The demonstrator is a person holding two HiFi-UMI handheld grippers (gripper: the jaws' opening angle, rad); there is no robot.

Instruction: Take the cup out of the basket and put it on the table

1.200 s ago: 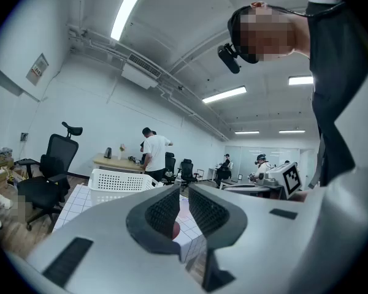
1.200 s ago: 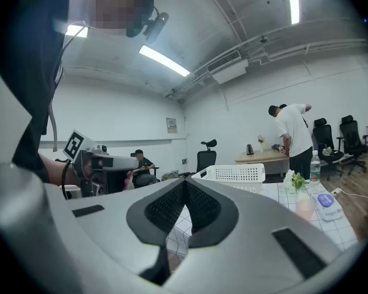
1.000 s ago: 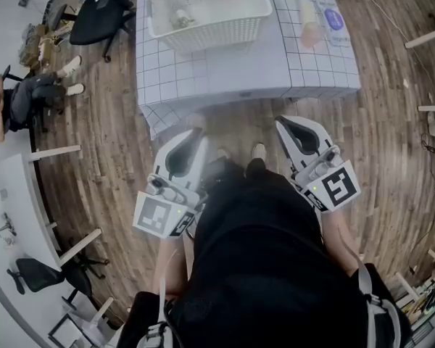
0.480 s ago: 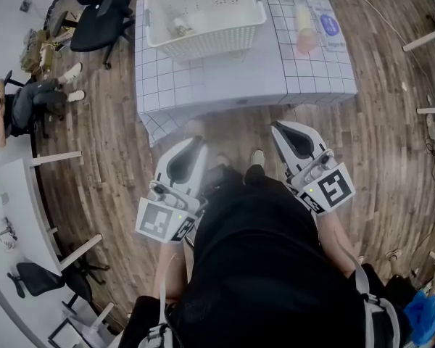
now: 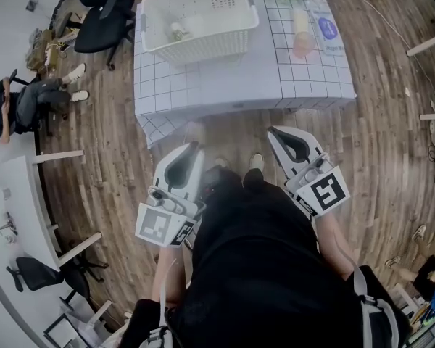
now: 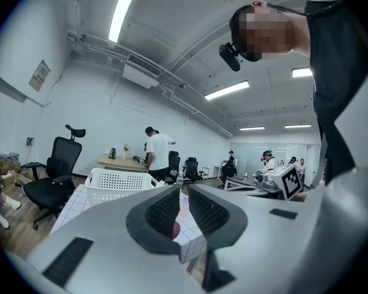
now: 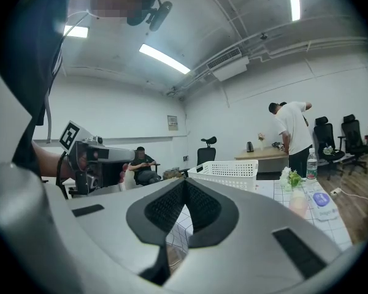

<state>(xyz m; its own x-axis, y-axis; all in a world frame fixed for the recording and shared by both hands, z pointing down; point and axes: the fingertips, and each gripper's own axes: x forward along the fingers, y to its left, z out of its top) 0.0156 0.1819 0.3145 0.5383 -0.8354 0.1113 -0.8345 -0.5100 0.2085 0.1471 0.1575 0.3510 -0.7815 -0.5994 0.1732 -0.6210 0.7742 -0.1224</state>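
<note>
While both tools hang well short of the table, the hazards of this entry lie ahead: right gripper, pads pressed together with nothing between, would butt the cup rather than take it unless opened first; left gripper, pads a narrow slit apart and empty, is likely too close-set as well. Basket: white, perforated, high-walled, at 12 o'clock from the person; a steep reach over its rim risks snagging the wall and dragging the light basket across the cloth. Cup: small, pale, seemingly clear, apparently lying on its side on the basket floor toward 9 o'clock, near the wall; details too small to settle. Judged slippery, apt to roll or squeeze out of the pads. Pink-tinted bottle, at 3 o'clock of the basket, could be knocked on set-down; bare cloth at 6 o'clock looks safer.
</note>
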